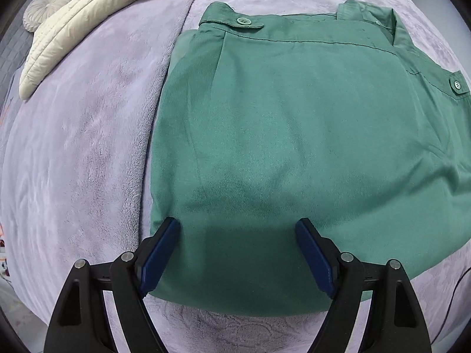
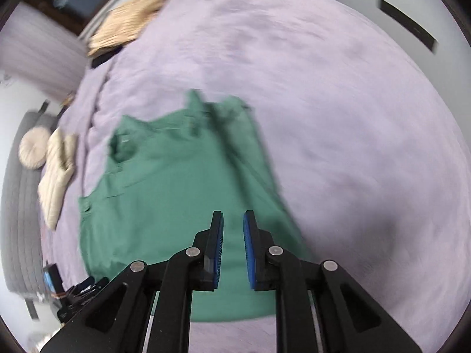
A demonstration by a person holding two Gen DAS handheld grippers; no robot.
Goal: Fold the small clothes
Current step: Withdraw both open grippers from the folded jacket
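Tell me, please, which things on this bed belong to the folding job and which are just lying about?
Job: green garment, left gripper, right gripper.
Lying about: cream quilted jacket, round cushion, beige knitted item, lilac blanket.

The left matte-black plastic gripper [image 1: 238, 226] has angular linkage arms, round silver pivot pins and flat dark-blue pads. The right matte-black plastic gripper [image 2: 233, 218] matches it, with ribbed, brighter blue pads.

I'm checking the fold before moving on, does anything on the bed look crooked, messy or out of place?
Mostly tidy. The folded green cotton garment lies flat on the lilac fleece blanket, but its far right corner is rumpled, with a strap or collar sticking up. A cream quilted jacket lies loosely beside it.
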